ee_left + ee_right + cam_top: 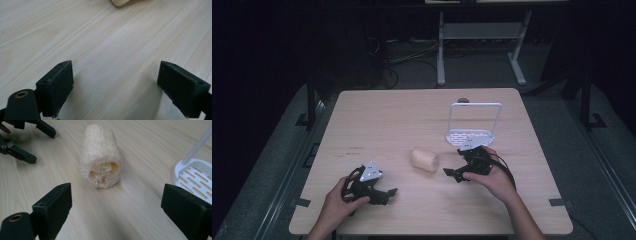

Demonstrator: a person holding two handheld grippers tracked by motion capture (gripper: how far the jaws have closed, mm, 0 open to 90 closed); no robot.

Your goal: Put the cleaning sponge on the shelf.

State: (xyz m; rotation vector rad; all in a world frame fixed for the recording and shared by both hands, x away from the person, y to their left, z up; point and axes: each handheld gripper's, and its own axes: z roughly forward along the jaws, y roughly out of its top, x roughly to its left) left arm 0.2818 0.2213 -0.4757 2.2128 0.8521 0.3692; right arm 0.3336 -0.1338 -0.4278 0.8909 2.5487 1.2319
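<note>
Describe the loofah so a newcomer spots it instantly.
Start at the wooden table, then look near its middle, between the left gripper and right gripper. The loofah lies there on its side: a pale, fibrous cylinder with holes in its end, unlike the slotted white rack behind it.

Pale loofah (101, 166) lying mid-table

On the pale wooden table (377, 120), the cream-coloured cylindrical loofah sponge (424, 160) lies near the middle. The white plastic slotted rack with a tall loop handle (472, 135) stands behind it to the right. The left gripper (387, 194) is before the sponge on the left, the right gripper (451, 174) just beside it on the right, in front of the rack.
</note>
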